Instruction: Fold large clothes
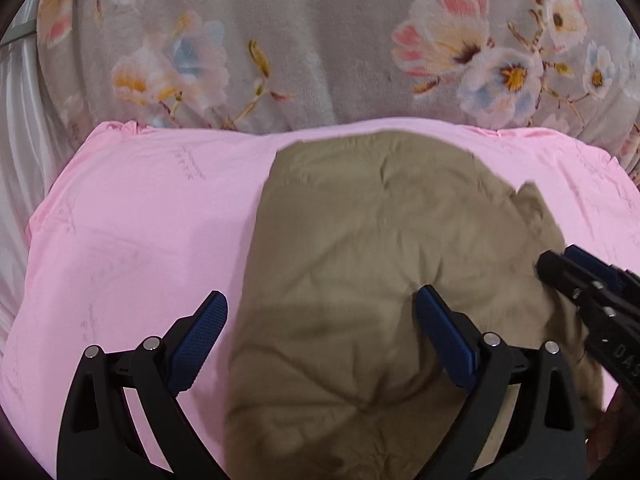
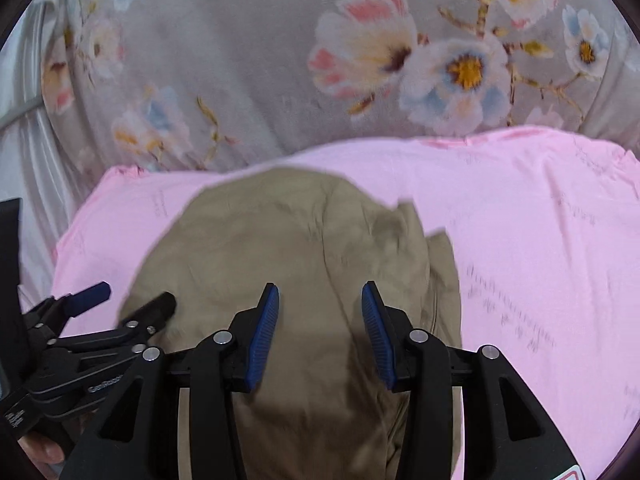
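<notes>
A khaki garment [image 1: 380, 264] lies folded in layers on a pink sheet [image 1: 132, 220]; it also shows in the right wrist view [image 2: 288, 240]. My left gripper [image 1: 320, 308] is wide open just above the garment's left part, one finger over the pink sheet, nothing between the fingers. My right gripper [image 2: 320, 300] is open over the garment's middle and empty. The right gripper also shows at the right edge of the left wrist view [image 1: 560, 264]. The left gripper shows at the left of the right wrist view [image 2: 136, 298].
A grey floral blanket [image 1: 320, 40] lies beyond the pink sheet, also in the right wrist view [image 2: 240, 60]. White fabric [image 1: 20, 140] hangs at the far left. The pink sheet [image 2: 540, 260] stretches to the right of the garment.
</notes>
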`<state>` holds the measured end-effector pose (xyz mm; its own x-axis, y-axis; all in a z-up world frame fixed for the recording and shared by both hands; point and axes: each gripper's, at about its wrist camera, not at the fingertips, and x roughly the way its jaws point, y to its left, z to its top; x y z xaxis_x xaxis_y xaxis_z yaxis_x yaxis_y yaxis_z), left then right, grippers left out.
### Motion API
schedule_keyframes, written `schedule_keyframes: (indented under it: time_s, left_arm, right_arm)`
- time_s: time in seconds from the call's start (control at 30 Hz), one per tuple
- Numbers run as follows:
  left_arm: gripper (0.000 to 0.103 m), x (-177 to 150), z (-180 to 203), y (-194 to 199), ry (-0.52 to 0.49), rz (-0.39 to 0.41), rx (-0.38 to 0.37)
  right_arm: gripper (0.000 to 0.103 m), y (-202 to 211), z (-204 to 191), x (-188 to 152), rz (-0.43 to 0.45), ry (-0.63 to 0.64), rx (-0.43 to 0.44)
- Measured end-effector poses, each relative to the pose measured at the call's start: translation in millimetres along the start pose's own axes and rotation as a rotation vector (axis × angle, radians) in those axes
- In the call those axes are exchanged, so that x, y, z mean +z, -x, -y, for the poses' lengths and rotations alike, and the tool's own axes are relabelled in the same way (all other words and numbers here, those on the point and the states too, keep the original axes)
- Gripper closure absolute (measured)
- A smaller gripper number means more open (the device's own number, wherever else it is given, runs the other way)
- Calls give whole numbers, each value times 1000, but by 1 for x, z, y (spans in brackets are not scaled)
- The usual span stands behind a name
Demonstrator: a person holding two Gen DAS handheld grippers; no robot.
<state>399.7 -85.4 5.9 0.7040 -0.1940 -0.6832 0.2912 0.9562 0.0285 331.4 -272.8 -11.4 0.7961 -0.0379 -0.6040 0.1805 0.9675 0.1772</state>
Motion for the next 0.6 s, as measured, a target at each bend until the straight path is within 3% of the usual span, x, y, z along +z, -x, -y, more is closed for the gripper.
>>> schedule_keyframes:
  time_s: [0.1, 0.2, 0.33, 0.6]
  left_arm:
    - [7, -12, -8, -5, 69, 27, -37]
    - [5, -16, -15, -13, 115, 18, -64]
    - [5, -16, -12, -15, 99, 12, -48]
    - [5, -15, -8, -19, 82, 1, -24]
  right_arm:
    - [61, -3, -1, -13, 45, 36, -35]
    - [61, -6, -1, -11, 28, 34, -32]
    - [60, -10, 7, -8, -6, -10, 3]
    - [58, -13, -2, -8, -17, 17, -42]
